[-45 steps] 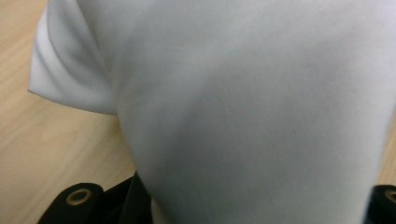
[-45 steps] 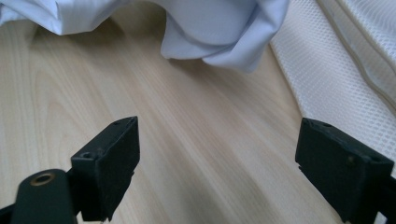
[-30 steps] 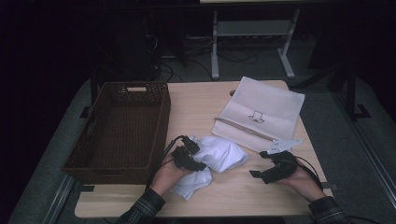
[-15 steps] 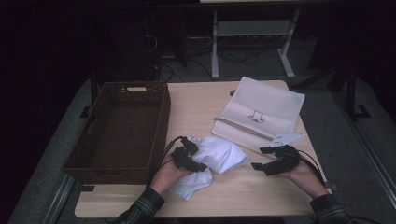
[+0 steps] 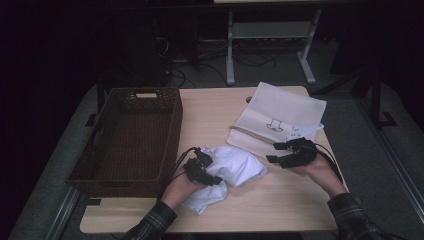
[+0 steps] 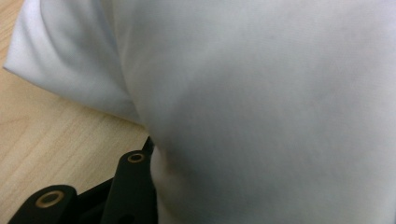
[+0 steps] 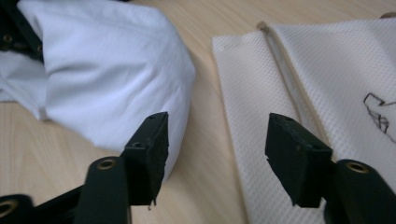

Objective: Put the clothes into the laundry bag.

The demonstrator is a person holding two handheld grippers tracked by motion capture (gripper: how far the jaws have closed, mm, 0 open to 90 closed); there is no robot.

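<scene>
The left hand-held gripper (image 5: 204, 169) is against the white cloth (image 5: 235, 165), its jaws just opening; whether it pinches, I cannot tell. The right hand-held gripper (image 5: 281, 152) is spread with nothing inside, jaws just closing.

cloth (image 5: 235, 165) plain white | pouch (image 5: 280, 117) cream, waffle-textured | basket (image 5: 127, 137) dark brown weave

Looks like a lab or test room, not a home. Dim space, light-wood bench (image 5: 280, 200) alone on grey carpet (image 5: 365, 160). Behind it, a metal-framed desk (image 5: 270, 35) with loose cables (image 5: 210, 60) tangled on the floor. A person works hand-held tongs wired with cables. Recording-rig setup.
</scene>
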